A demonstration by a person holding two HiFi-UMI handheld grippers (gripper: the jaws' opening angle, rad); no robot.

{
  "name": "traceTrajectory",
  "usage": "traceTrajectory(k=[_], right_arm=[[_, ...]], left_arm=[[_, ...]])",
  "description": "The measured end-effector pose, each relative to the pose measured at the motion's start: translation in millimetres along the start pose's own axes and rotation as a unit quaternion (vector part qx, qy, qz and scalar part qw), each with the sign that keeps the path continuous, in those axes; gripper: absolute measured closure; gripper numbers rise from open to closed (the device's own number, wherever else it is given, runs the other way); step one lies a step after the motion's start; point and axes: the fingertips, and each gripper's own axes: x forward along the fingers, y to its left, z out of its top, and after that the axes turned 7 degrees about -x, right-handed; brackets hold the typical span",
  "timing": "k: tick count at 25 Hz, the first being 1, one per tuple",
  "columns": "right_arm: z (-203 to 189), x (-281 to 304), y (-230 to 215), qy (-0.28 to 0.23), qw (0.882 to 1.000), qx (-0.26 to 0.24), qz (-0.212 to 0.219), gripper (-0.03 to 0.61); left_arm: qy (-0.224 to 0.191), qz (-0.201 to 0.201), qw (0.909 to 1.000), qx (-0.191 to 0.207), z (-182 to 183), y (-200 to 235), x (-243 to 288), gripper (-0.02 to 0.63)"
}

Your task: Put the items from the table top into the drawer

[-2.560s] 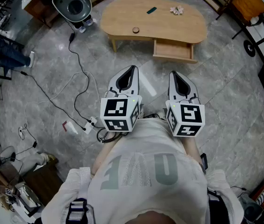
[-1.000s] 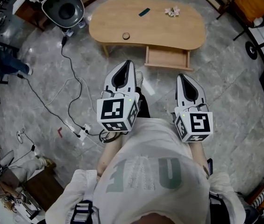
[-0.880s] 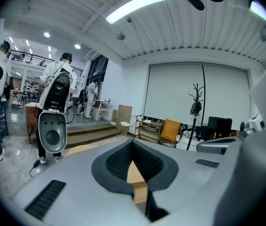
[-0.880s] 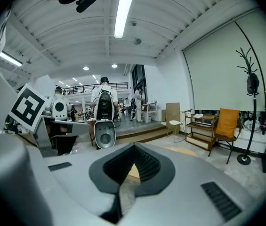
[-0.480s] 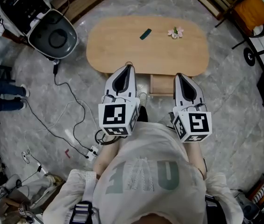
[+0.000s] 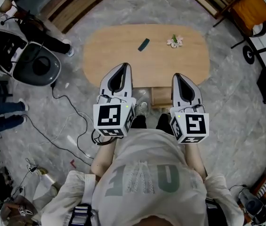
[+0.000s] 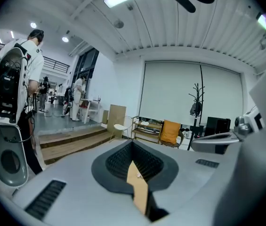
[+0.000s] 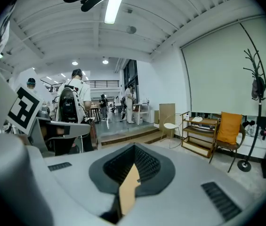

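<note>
The oval wooden table (image 6: 123,46) stands just ahead of me. A small dark flat item (image 6: 144,44) and a pale flower-like item (image 6: 174,41) lie on its far part. The open drawer (image 6: 160,97) pokes out under the near edge, between my two grippers. My left gripper (image 6: 123,66) reaches over the near edge, shut and empty. My right gripper (image 6: 178,76) sits level with it to the right, also shut and empty. In each gripper view the jaws meet in front, left gripper (image 7: 133,147) and right gripper (image 8: 133,149), with only a sliver of table wood showing between them.
A round grey machine (image 6: 35,66) stands on the floor at the left, with cables (image 6: 71,121) trailing from it. Wooden steps (image 6: 71,6) run behind the table. An orange chair (image 6: 253,4) and shelving stand at the far right. People stand in the background.
I have come up to the table: it has slid from far ahead to right under the gripper tips. The drawer is now mostly hidden. Both grippers stayed shut.
</note>
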Motion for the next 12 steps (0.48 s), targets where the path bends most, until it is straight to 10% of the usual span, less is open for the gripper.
traceTrajectory(k=[12], right_arm=[[15,7,-24,-0.026,0.999,-0.011,0.032,0.574]], left_arm=[[-0.008,0.038,0.9991,0.015,8,-28,6,0.606]])
